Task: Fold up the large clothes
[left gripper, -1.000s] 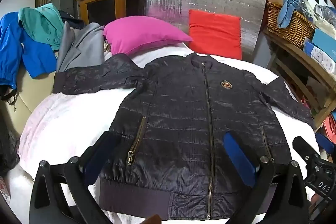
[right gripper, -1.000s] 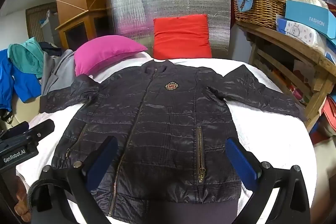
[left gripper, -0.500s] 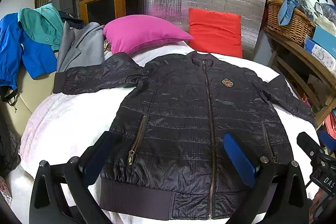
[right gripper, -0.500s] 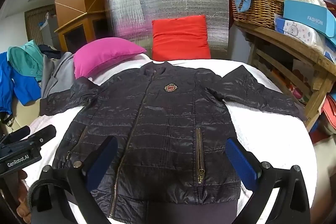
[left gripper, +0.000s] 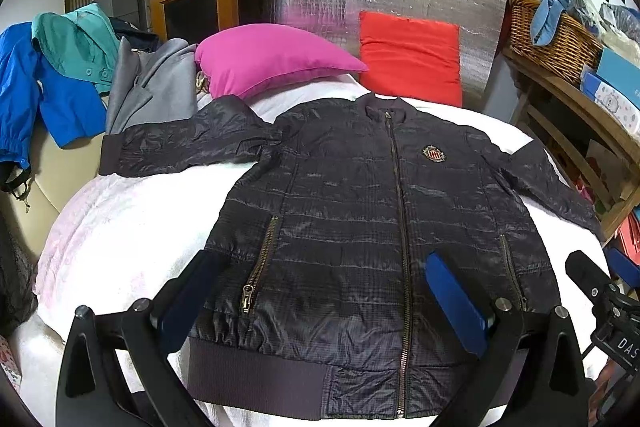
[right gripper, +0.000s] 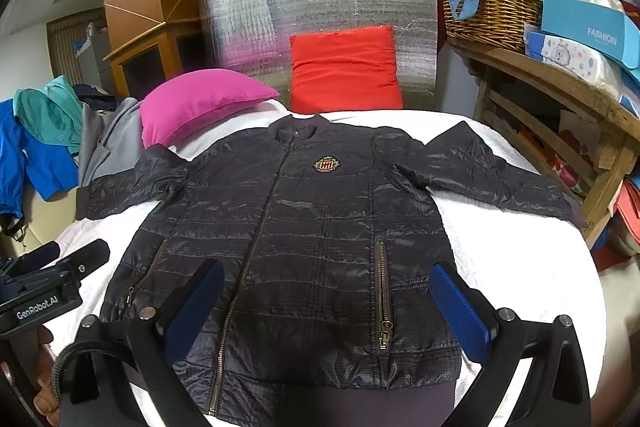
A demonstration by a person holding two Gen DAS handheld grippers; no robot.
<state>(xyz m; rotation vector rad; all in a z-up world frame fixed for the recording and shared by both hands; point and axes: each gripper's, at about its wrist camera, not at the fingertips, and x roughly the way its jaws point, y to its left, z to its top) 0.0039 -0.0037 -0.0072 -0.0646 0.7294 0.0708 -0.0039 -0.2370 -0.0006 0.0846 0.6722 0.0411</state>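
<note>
**Both grippers easing back, jacket untouched**

Since the earlier frames both cams are pulling back a bit: more of the hem is showing in the left wrist view, and the jacket is sitting slightly higher in frame. The jacket itself isn't shifting.

The dark quilted jacket [left gripper: 360, 227] is lying flat, front up, zipped, on the white bedcover [left gripper: 120, 227]. Its long axis is running bottom to top of frame: ribbed hem at the bottom edge nearest the cams, collar pointing to the upper centre, twd the red cushion [left gripper: 412, 55]. Sleeves are spreading out to either side; the one at frame left is reaching to the bed edge just under the pink pillow [left gripper: 272, 59], the other is angling down twd the right edge near the wooden shelf [right gripper: 560, 75].

Left gripper [left gripper: 320, 303] is hanging over the hem w/ jaws wide, nothing between them, blue pads [left gripper: 456, 303] apart. Right gripper [right gripper: 324, 307] is likewise spread wide over the lower front, pads [right gripper: 460, 311] holding nothing. Whether either is touching the fabric – can't tell.

In the right wrist view the left unit is showing at lower left; in the left wrist view the right unit is at lower right.
</note>
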